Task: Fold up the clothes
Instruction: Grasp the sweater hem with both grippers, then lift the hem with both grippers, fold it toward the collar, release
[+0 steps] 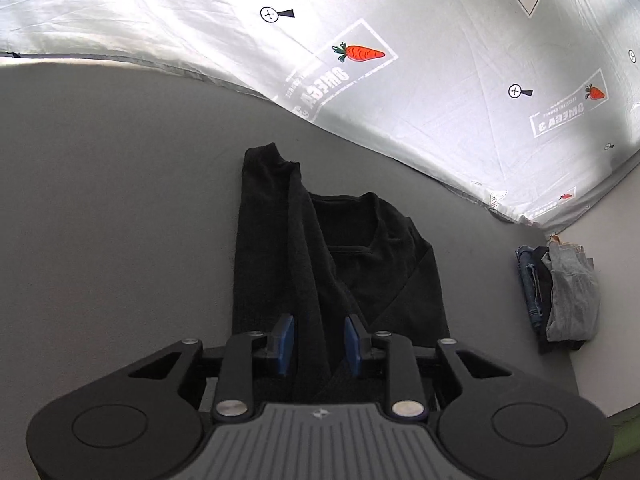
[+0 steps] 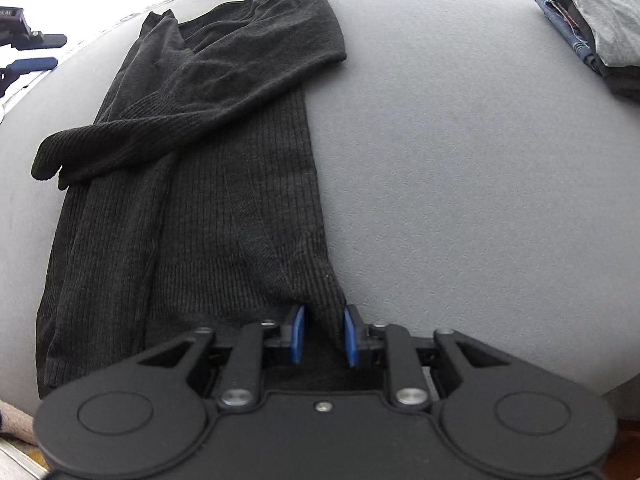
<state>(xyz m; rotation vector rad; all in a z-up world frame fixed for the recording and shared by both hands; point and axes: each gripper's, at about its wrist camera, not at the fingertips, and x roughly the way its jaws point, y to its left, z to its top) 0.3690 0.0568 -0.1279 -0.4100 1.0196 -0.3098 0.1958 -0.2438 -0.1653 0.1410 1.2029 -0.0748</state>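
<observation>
A black ribbed sweater (image 2: 224,200) lies flat on the grey surface (image 2: 460,160), its sides folded in and one sleeve laid slantwise across the chest. My right gripper (image 2: 324,336) is at the hem's right corner, and the cloth rises in a bunch and fills the gap between the blue pads. In the left wrist view the sweater (image 1: 380,264) shows its neckline, and a long dark strip of it runs between the spread pads of my left gripper (image 1: 319,344), which do not pinch it. That left gripper (image 2: 30,50) also shows at the right wrist view's far left edge, fingers apart.
A pile of folded clothes (image 1: 560,292), denim and light grey, sits to the right of the sweater, and also shows at the right wrist view's top right as the pile (image 2: 592,20). A white sheet (image 1: 400,60) printed with carrots hangs behind the surface.
</observation>
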